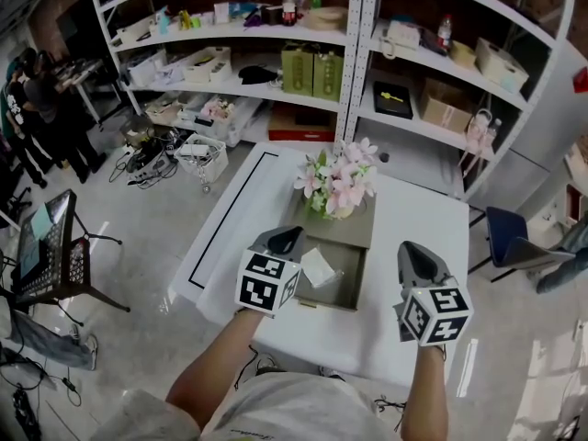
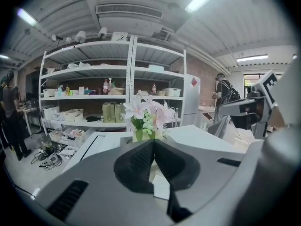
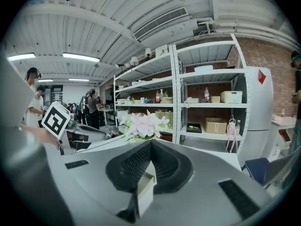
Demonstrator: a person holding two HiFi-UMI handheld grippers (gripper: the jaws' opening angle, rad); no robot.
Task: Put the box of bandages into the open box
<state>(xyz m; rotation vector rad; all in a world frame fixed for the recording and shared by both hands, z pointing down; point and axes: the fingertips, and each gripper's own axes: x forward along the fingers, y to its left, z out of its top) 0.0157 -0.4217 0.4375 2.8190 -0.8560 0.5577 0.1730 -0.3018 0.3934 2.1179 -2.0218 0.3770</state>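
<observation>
An open grey-green box (image 1: 347,274) sits in the middle of the white table (image 1: 418,219). A small white box of bandages (image 1: 318,267) lies inside it, near the left wall. My left gripper (image 1: 288,240) hovers at the box's left edge, just left of the bandage box, jaws shut with nothing between the tips. My right gripper (image 1: 419,261) hangs over the table to the right of the open box, also shut and holding nothing. The left gripper view shows the left gripper (image 2: 153,142) with its jaws meeting in a point. The right gripper (image 3: 150,143) looks the same in its own view.
A bunch of pink and white flowers (image 1: 338,184) stands at the far end of the box. White shelving (image 1: 349,62) with goods fills the back. A blue chair (image 1: 510,237) is at the right and a laptop stand (image 1: 46,246) at the left. People (image 1: 28,99) stand far left.
</observation>
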